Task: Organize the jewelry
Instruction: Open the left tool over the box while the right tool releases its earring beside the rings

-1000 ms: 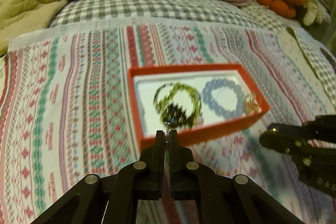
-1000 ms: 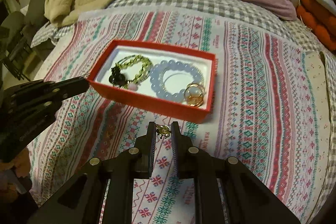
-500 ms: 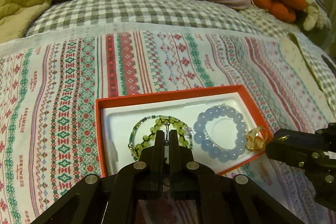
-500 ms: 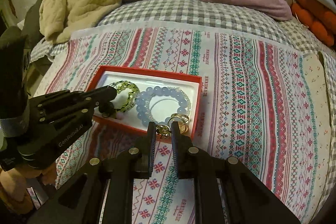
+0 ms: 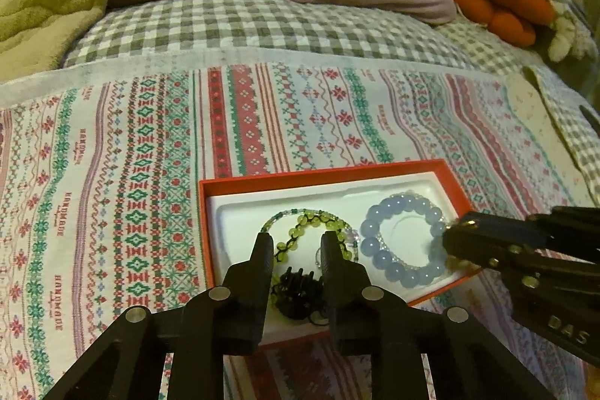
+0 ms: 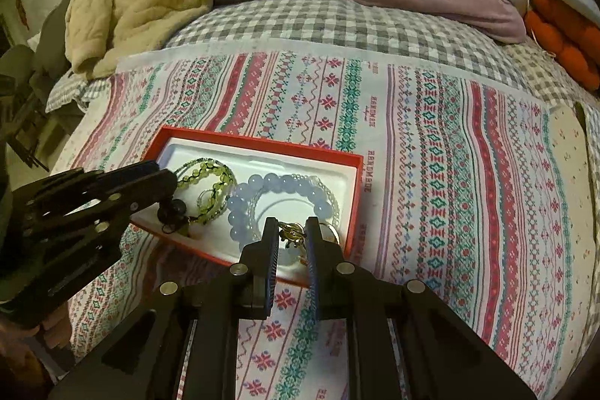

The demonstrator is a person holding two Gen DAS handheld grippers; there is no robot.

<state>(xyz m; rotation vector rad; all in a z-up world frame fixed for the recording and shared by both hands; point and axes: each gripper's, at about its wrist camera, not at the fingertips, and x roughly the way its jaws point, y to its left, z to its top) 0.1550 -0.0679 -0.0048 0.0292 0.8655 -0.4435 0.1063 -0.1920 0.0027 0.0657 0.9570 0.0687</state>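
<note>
Hovering over the red box (image 6: 354, 201), right tongs (image 6: 293, 235) pinch a gold earring (image 6: 290, 235); left tongs (image 5: 296, 244), just parted, hold nothing. Releasing carelessly risks snagging the blue bracelet (image 6: 262, 194).

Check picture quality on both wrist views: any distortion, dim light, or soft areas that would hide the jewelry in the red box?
Left wrist view: dim, warm light; strong fisheye bending at the edges; the green bracelet and blue bead bracelet in the red box are readable, slightly soft. Right wrist view: dark vignetted corners, curved cloth stripes; the small gold piece between the right gripper fingers is too blurred to identify.
</note>
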